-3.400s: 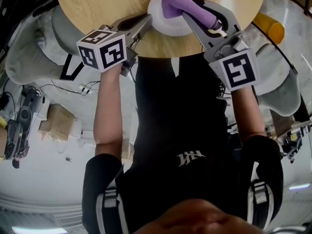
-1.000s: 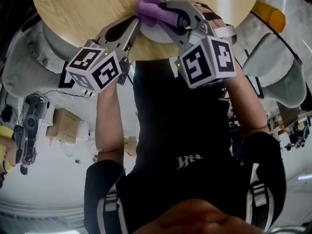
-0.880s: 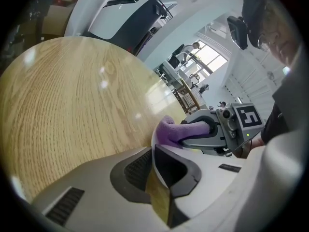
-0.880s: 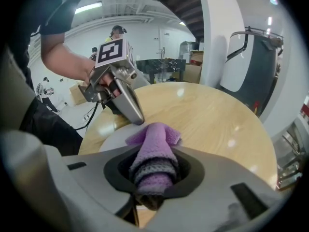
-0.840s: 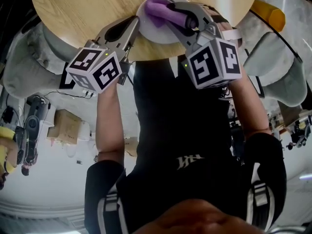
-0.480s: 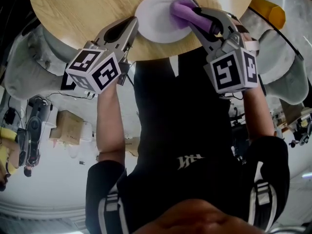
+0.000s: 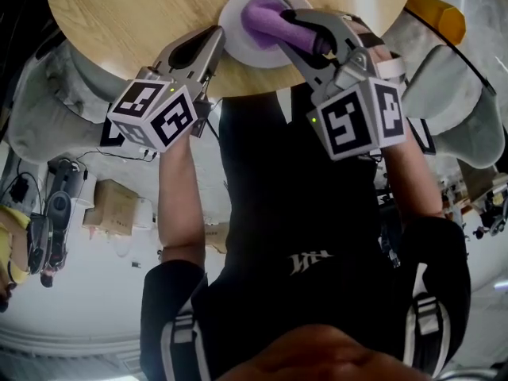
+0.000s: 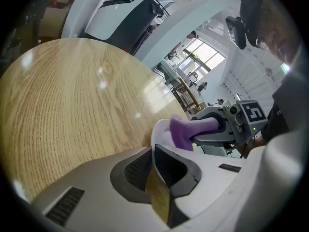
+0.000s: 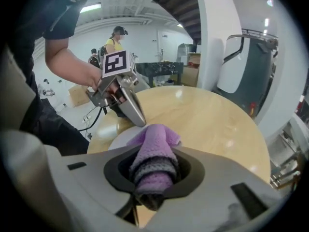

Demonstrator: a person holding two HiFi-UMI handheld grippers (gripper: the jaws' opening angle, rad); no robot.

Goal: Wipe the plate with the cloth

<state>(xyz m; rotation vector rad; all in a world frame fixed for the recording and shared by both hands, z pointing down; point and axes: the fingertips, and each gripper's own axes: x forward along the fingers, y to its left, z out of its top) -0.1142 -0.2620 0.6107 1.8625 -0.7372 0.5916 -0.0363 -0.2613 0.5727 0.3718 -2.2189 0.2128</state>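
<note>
A white plate [image 7: 236, 44] lies near the front edge of a round wooden table [image 7: 119, 14]. My left gripper [image 7: 217, 38] is shut on the plate's left rim; in the left gripper view its jaws [image 8: 155, 148] meet where the plate [image 8: 161, 133] begins. My right gripper [image 7: 287, 24] is shut on a folded purple cloth [image 7: 263, 16] and presses it onto the middle of the plate. The right gripper view shows the cloth [image 9: 153, 151] bunched between the jaws, its tip on the plate [image 9: 121, 138], with the left gripper [image 9: 129, 104] beyond it.
The table's front edge runs just below the plate, close to the person's body. Grey chairs [image 7: 464, 125] stand on both sides of the table, and a yellow object [image 7: 432, 18] lies at the right. A person [image 9: 116, 38] stands far off in the room.
My right gripper has slid the cloth from the plate's right side back left to its middle, after sweeping rightward earlier. The left gripper and the plate have stayed in place.
</note>
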